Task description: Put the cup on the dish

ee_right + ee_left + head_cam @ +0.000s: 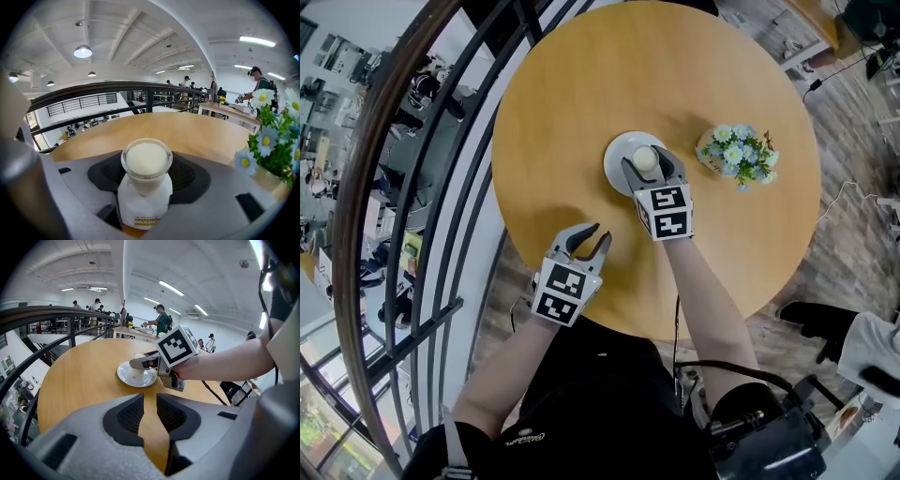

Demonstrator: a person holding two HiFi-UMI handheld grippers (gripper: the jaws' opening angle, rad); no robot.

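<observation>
Holding the cup (645, 157) clamped in my right gripper (649, 167) | cup over middle of the dish (614, 161) | left gripper (589, 237) near dish, narrowly parted, empty

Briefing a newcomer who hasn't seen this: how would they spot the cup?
On the round wooden table, find the white dish near the middle. The cup sits there in the right gripper: small, full of creamy liquid, unlike the flower pot nearby.

Clamps a cup (146, 161) of milky white liquid between the jaws, tight against both its sides. Looks across the wooden counter (197, 131) to a dark railing (117, 87); daisies (274, 150) at right.
</observation>
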